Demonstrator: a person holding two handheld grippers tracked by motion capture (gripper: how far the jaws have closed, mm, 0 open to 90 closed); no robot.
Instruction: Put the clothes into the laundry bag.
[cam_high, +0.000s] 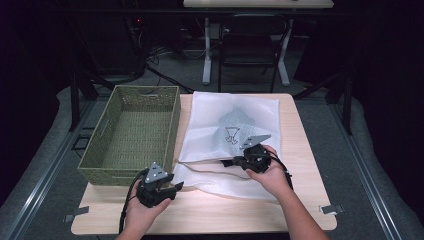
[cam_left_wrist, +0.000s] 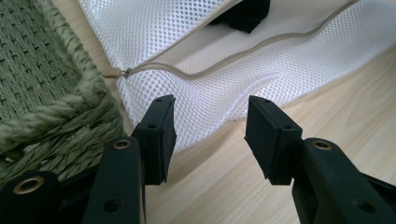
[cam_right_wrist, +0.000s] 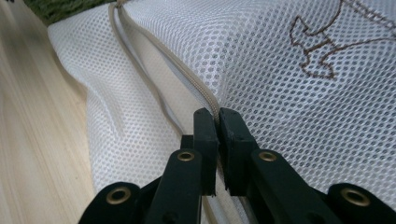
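A white mesh laundry bag (cam_high: 230, 125) with a brown embroidered figure (cam_right_wrist: 317, 46) lies flat on the wooden table. Its beige zipper (cam_left_wrist: 224, 58) runs along the near side and stands partly unzipped. My right gripper (cam_high: 231, 162) is shut on the zipper's upper edge (cam_right_wrist: 212, 105), lifting it slightly. My left gripper (cam_high: 176, 186) hovers open just in front of the bag's near left corner (cam_left_wrist: 205, 112), touching nothing. The zipper pull (cam_left_wrist: 122, 72) lies at that corner, beside the basket.
A green woven basket (cam_high: 132, 131), with nothing in it, stands at the table's left, close against the bag; its rim (cam_left_wrist: 60, 121) sits right beside my left jaw. Bare wood (cam_high: 225, 212) runs along the front edge. A chair and desk stand beyond the table.
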